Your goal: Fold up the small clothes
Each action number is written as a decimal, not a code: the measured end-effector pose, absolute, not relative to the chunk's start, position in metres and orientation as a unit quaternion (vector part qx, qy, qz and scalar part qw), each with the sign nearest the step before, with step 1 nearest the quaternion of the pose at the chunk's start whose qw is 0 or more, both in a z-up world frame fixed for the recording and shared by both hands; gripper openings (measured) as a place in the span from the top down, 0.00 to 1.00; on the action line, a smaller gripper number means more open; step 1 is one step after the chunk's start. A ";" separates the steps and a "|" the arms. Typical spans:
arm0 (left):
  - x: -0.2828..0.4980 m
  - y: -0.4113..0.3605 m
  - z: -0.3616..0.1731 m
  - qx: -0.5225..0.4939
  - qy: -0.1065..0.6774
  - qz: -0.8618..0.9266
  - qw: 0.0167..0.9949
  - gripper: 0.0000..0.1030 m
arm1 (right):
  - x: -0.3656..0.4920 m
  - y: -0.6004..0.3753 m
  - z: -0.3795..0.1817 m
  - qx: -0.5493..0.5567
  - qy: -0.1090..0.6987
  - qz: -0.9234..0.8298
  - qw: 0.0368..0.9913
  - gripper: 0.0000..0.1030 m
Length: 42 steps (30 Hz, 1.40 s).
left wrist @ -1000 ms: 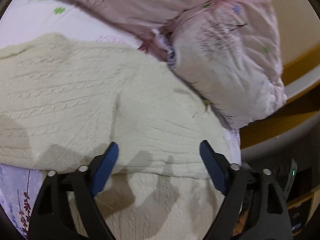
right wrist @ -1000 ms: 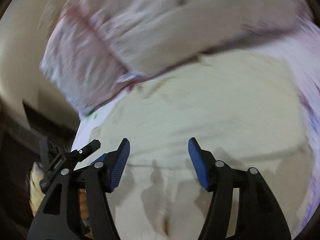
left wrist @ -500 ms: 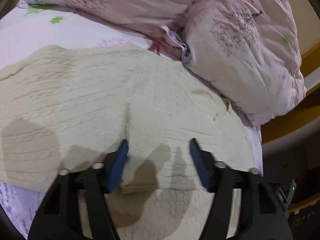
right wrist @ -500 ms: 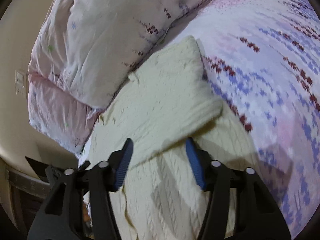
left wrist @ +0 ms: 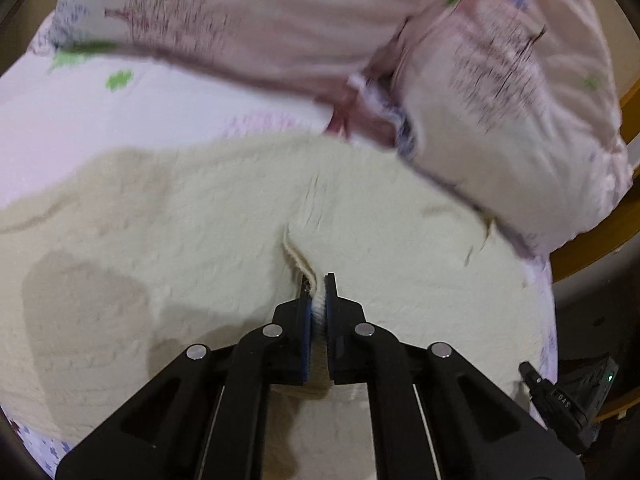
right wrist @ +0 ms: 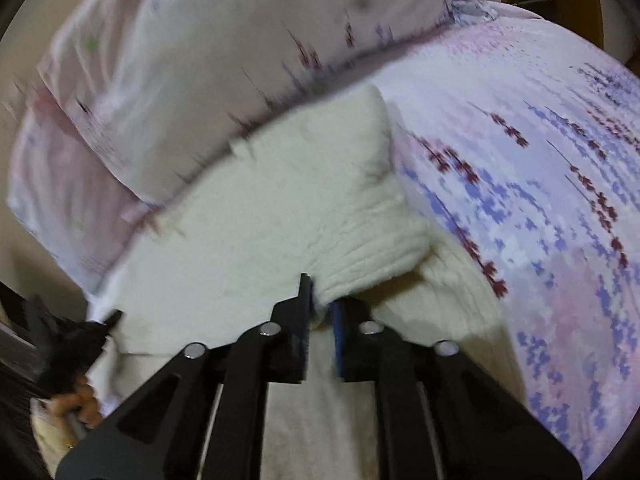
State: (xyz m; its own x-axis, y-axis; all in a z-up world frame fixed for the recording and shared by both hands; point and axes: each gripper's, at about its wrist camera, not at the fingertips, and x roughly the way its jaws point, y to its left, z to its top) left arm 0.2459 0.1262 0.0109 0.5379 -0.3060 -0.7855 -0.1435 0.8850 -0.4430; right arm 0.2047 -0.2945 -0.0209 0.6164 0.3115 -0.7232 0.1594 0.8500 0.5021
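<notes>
Where the left gripper (left wrist: pixel 318 292) meets the cloth, its 2 blue-padded fingers (left wrist: pixel 306 312) are clamped tight on a pinched-up ridge of the cream knitted sweater (left wrist: pixel 180 220), and a narrow fold of knit shows squeezed between them. From that pinch a short crease runs away from the fingers into the fabric. A grey shadow lies on the knit to the left of the gripper.

In the right wrist view the right gripper (right wrist: pixel 320 300) has its fingers nearly together and closing, with the ribbed edge of a folded-over flap of the sweater (right wrist: pixel 280 208) caught between the pads. At the lower left edge of that view part of a hand (right wrist: pixel 76 404) and a black device show, too blurred to make out.

The sweater lies spread flat on the bed, on a sheet (right wrist: pixel 540 200) printed with purple and dark red flower sprigs, which stretches off to the right of the garment.

Beyond the sweater's far edge, 2 pink pillows (left wrist: pixel 500 120) rest side by side, touching it; their covers carry fine dark sprig prints and small green marks. A yellow-brown bed frame (left wrist: pixel 588 252) shows past the right-hand pillow.
</notes>
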 end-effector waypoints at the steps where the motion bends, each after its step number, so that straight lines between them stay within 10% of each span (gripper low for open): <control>1: 0.245 0.125 0.010 -0.233 0.476 -0.050 0.847 0.95 | 0.201 -0.293 -0.017 0.262 0.436 0.037 0.860 0.78; 5: 0.238 0.132 0.017 -0.248 0.473 -0.061 0.843 0.92 | 0.183 -0.272 0.016 0.199 0.415 0.039 0.887 0.67; 10: 0.200 0.157 0.042 -0.256 0.429 -0.056 0.865 0.39 | 0.190 -0.193 0.044 0.087 0.414 0.139 0.895 0.67; 15: 0.137 0.211 0.056 -0.267 0.394 -0.016 0.879 0.30 | 0.213 -0.115 0.035 -0.018 0.426 0.185 0.885 0.67; 24: 0.056 0.314 0.028 -0.367 0.379 0.113 0.842 0.30 | 0.216 -0.074 0.010 -0.074 0.452 0.192 0.868 0.42; 32: 0.051 0.370 0.012 -0.496 0.304 0.139 0.801 0.32 | 0.195 -0.100 0.034 -0.001 0.448 0.228 0.865 0.38; 42: 0.043 0.418 0.002 -0.573 0.265 0.169 0.757 0.68 | 0.188 -0.125 0.046 0.028 0.432 0.232 0.871 0.36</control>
